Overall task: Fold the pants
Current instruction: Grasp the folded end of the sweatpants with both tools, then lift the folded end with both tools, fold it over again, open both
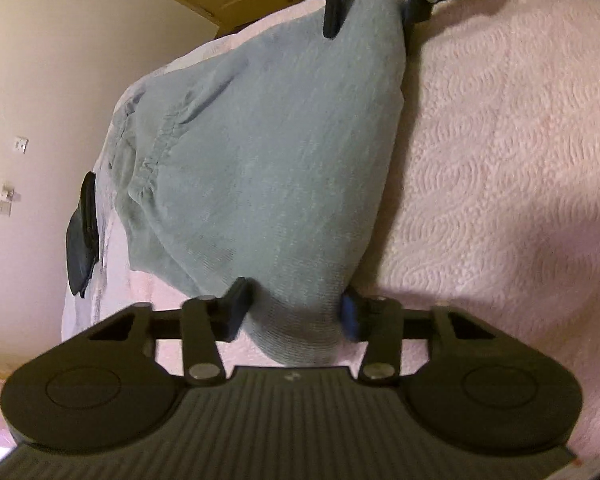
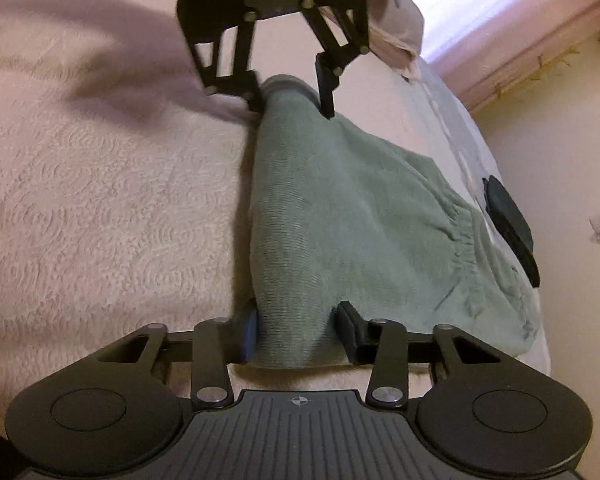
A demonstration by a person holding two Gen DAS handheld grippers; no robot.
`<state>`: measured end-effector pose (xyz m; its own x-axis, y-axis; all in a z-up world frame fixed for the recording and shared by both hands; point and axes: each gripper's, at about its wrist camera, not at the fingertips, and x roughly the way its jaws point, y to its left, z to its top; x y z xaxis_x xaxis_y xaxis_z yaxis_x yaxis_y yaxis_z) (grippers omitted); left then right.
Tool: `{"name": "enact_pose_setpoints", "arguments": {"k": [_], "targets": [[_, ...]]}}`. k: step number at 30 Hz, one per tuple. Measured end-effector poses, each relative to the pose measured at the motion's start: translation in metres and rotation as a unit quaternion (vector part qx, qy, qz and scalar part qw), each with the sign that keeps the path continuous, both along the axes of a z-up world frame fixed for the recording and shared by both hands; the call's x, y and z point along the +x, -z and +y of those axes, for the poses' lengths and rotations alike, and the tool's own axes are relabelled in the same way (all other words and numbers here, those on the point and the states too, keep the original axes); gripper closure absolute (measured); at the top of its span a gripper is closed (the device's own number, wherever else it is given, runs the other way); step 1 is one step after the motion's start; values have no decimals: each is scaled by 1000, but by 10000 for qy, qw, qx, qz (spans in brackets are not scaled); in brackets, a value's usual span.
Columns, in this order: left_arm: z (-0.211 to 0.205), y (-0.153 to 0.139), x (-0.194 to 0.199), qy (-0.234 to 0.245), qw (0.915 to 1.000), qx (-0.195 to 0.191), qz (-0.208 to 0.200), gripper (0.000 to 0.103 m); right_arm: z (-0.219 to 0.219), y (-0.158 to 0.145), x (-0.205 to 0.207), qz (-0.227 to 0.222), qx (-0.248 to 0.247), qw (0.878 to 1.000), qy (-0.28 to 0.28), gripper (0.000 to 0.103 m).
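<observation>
Sage-green knit pants (image 1: pixel 260 152) (image 2: pixel 340 220) lie folded lengthwise on a pink quilted bed cover (image 1: pixel 500 140) (image 2: pixel 100 180). The gathered waistband (image 1: pixel 156 152) (image 2: pixel 460 232) faces the bed's edge. In the left wrist view my left gripper (image 1: pixel 294 312) is shut on one end of the folded edge, with cloth bunched between its pads. My right gripper (image 1: pixel 374 12) pinches the far end. Seen from the right wrist, the right gripper (image 2: pixel 299 332) squeezes the near end and the left gripper (image 2: pixel 291 96) clamps the far one.
A dark flat object (image 1: pixel 82 236) (image 2: pixel 508 220) rests at the bed's edge beside the waistband. Beyond that edge is a cream wall (image 1: pixel 28 80) with a socket (image 1: pixel 20 145). Pillows (image 2: pixel 396 28) are piled at the far end of the bed.
</observation>
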<state>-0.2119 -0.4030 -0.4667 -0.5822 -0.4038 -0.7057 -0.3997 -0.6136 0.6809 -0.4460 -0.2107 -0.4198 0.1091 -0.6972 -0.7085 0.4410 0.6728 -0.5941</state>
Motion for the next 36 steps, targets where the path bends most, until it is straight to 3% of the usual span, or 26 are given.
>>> {"name": "enact_pose_setpoints", "arguments": {"k": [1,2,4,11,13,18,24,28,33,36], "targets": [[1,-2,0,42,10000,-37,-41,79,-2,-3,0,-1,41,10000,36,75],[1,-8,-1,35,10000,-17,-60,83,-4,-8,-1,-64,67,9999,122,82],[-6,-27,-4,-82,9999,140,-47,87,-7,-24,-6,-226,173,9992,270,86],[-14,-104,-25,-379,9949,913,-218,89,-11,-102,-17,-473,681,9957,419,89],[-12,-123,-22,-361,9940,985,-305,89,-14,-121,-22,-499,812,9948,362,89],[-31,-160,-43,-676,9853,1480,-519,89,-51,-170,-44,-1090,1513,9807,588,89],[-93,-226,-103,-1120,9617,2361,-825,90,-136,-235,-97,-1942,2411,9482,718,89],[-150,-259,-170,-1271,9401,2937,-1178,89,-206,-267,-147,-2322,2798,9296,607,89],[-229,-279,-265,-1380,9235,3331,-1306,89,-310,-279,-222,-2891,3195,8996,713,89],[-285,-269,-329,-1568,9110,3595,-1273,88,-381,-269,-273,-3241,3358,8789,990,89]]}}
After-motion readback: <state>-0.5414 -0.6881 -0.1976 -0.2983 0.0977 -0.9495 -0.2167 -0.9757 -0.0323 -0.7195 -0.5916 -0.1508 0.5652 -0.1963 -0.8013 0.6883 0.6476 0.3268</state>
